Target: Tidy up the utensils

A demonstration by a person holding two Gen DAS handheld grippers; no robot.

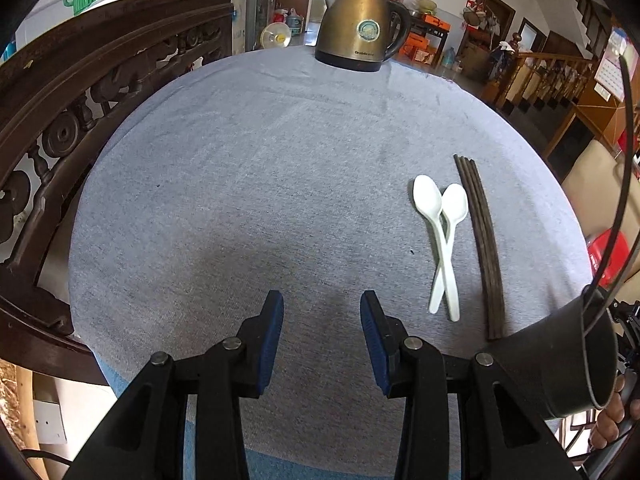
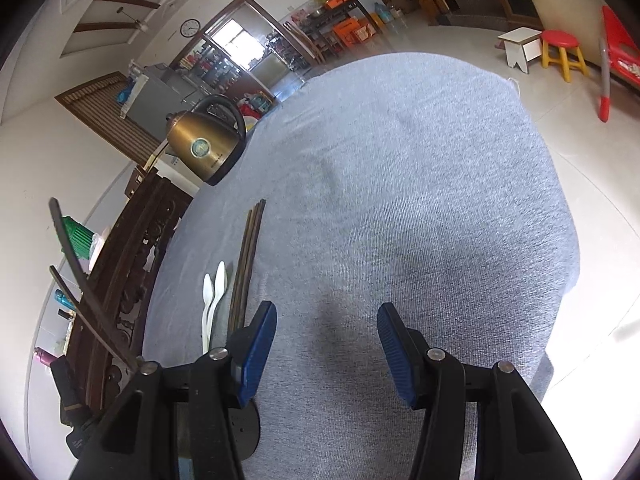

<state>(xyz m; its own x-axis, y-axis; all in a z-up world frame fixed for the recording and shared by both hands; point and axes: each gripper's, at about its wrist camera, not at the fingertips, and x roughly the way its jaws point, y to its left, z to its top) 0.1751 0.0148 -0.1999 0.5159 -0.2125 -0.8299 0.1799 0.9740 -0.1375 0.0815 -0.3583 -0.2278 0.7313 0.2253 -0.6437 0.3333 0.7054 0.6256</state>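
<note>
Both hand-held grippers, left [image 1: 322, 312] and right [image 2: 327, 324], hang apart and empty over the grey surface [image 1: 256, 168], so I judge I'm approaching the crossed white spoons [image 1: 442, 240] beside the chopsticks [image 1: 482, 248], needing one grasped next.

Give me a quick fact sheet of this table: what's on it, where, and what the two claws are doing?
surface: table under a grey cloth
spoons: two white spoons, handles crossed, lying flat
chopsticks: dark bundle, just right of the spoons in the left view
kettle: brass-coloured kettle, upright at the far edge
left claw: open, empty, over bare cloth
right claw: open, empty, chopsticks just off its left finger
utensils touched: none yet
</note>
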